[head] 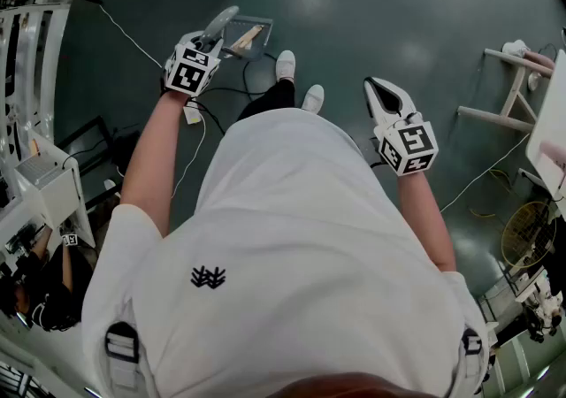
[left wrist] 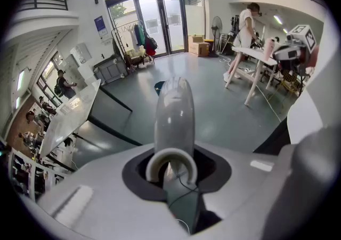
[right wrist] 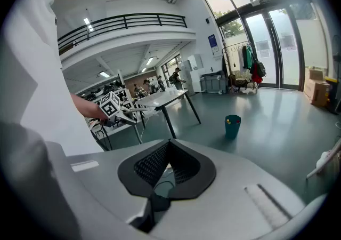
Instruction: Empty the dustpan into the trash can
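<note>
At the far left of the head view, white racks point(head: 26, 51) stand along the edge of a dark grey-green, glossy floor point(head: 354, 7), with a thin white cable point(head: 115, 25) running across it. The left gripper point(head: 209, 42) is held out over this floor, its jaws pressed onto the grey handle point(head: 221, 23) of the dustpan point(head: 249, 34). The pan hangs just beyond the jaws with a pale wooden piece in it. In the left gripper view the handle point(left wrist: 173, 111) rises straight out from between the jaws, its looped end seated against them.

Just right of the pan are the person's white shoes point(head: 285, 64). Further right, the right gripper point(head: 375, 91) hovers above bare floor; its own view shows the black ribbed jaws brought together at the tip with nothing between them.

The room is a tall, bright hall. It has glass doors point(left wrist: 160, 17), a clothes rack point(left wrist: 139, 39) and cardboard boxes point(left wrist: 198, 47) near them. A railed balcony point(right wrist: 128, 20) runs overhead. A person works at a white desk point(left wrist: 256, 57) to the right.

The teal trash can point(right wrist: 232, 126) stands alone on open floor, well apart from both grippers and from the dustpan.
</note>
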Motion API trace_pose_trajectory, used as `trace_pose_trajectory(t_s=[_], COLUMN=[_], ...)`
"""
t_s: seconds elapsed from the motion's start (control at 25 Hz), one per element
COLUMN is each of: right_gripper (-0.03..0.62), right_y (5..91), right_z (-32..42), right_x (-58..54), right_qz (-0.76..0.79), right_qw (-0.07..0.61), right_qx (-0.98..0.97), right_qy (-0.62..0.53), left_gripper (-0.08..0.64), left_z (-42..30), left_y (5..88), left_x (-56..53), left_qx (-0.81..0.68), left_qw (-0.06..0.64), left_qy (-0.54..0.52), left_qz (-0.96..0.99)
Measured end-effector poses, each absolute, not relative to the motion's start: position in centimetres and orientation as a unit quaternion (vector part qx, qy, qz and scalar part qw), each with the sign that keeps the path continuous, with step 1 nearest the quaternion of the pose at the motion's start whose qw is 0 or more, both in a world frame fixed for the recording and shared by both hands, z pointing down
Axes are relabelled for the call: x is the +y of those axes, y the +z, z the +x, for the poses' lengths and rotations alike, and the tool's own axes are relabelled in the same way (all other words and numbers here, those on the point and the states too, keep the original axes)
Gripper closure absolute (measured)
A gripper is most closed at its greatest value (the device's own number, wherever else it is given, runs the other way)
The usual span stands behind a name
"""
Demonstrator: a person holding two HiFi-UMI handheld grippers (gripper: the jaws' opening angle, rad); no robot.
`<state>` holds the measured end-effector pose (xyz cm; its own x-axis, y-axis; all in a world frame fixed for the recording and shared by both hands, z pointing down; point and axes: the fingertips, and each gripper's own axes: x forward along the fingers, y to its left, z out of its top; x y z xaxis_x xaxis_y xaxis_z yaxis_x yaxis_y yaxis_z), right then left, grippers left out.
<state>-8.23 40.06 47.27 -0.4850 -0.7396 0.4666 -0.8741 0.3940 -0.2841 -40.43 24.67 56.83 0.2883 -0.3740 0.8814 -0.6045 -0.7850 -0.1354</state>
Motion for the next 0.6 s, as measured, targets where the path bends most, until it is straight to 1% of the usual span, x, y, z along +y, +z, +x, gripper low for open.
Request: trace_pose_trajectory(t_s=[0.32,0.6], right_gripper=[0.592,0.591], right_y=[46.6,46.3], right_z=[-6.8,-5.4], right_x=[40.0,38.5], right_qz=[0.501,0.513], right_qw=[0.126,0.101], right_qx=[-0.822,-0.816], right_qy=[0.241,0.248], left_gripper=[0.417,0.417], left_z=[-40.1,-36.8], left_y=[54.7,50.9], left_x=[23.8,20.0], left_qx=[-0.329,-0.336], left_qw=[0.097,0.086], left_qy=[0.49,0.45], left_qz=[0.802,0.823])
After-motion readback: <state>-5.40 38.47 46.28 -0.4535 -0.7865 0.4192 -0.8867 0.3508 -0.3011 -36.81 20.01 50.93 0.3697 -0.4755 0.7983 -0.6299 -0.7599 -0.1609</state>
